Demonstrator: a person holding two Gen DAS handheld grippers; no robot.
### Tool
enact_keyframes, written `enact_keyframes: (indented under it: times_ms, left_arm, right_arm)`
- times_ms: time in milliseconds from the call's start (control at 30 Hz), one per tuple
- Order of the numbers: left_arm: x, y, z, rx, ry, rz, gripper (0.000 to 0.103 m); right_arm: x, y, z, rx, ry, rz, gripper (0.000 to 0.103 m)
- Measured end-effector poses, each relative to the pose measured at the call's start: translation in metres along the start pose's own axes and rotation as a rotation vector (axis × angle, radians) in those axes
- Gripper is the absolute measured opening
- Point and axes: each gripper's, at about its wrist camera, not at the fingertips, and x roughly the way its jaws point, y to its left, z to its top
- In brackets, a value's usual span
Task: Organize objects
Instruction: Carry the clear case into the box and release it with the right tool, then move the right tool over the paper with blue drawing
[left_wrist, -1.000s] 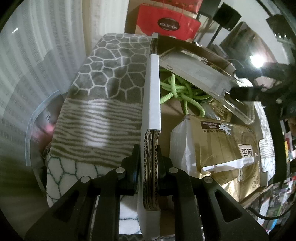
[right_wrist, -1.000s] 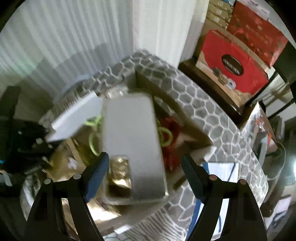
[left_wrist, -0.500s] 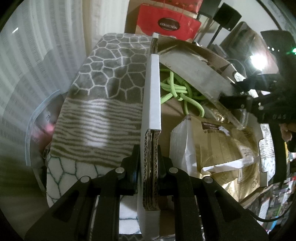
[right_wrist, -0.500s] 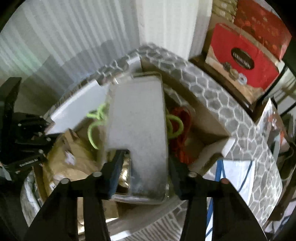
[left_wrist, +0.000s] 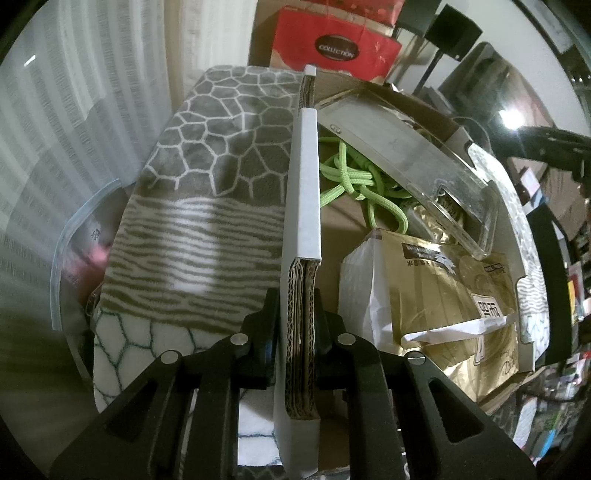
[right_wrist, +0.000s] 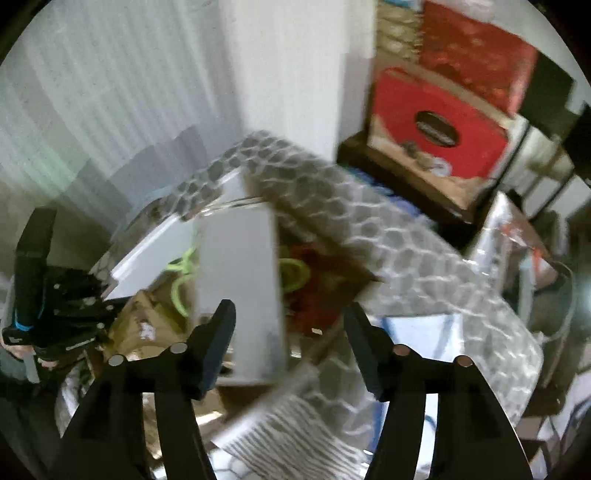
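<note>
My left gripper is shut on the white cardboard flap of an open box and holds it upright. In the box lie a clear phone case, a green cord and a gold packet. In the blurred right wrist view my right gripper is open and empty, above and just behind the phone case, which rests in the box. The green cord and something red show beside the case.
The box sits on a grey and white patterned blanket. A clear plastic tub rim is at the left. Red gift boxes stand behind, also in the right wrist view. Curtains hang on the left.
My right gripper closed around the phone case, then opened and drew back, leaving the case lying in the box. My left gripper has kept its hold on the flap.
</note>
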Motion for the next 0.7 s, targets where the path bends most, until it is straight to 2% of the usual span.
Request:
enact_keyframes:
  times_ms: [133, 333, 600, 700]
  left_arm:
    - [0.000, 0.000, 0.000, -0.001, 0.000, 0.000, 0.012]
    - [0.000, 0.000, 0.000, 0.000, 0.001, 0.001, 0.012]
    - [0.000, -0.001, 0.000, 0.000, 0.001, 0.004, 0.012]
    - [0.000, -0.001, 0.000, 0.001, 0.002, 0.006, 0.012]
  right_arm:
    - [-0.012, -0.034, -0.013, 0.075, 0.016, -0.100, 0.071]
    - [-0.004, -0.083, -0.046, 0.183, 0.089, -0.198, 0.075]
    - [0.017, -0.139, -0.090, 0.314, 0.156, -0.219, 0.075]
    - [0.022, -0.149, -0.101, 0.337, 0.161, -0.212, 0.080]
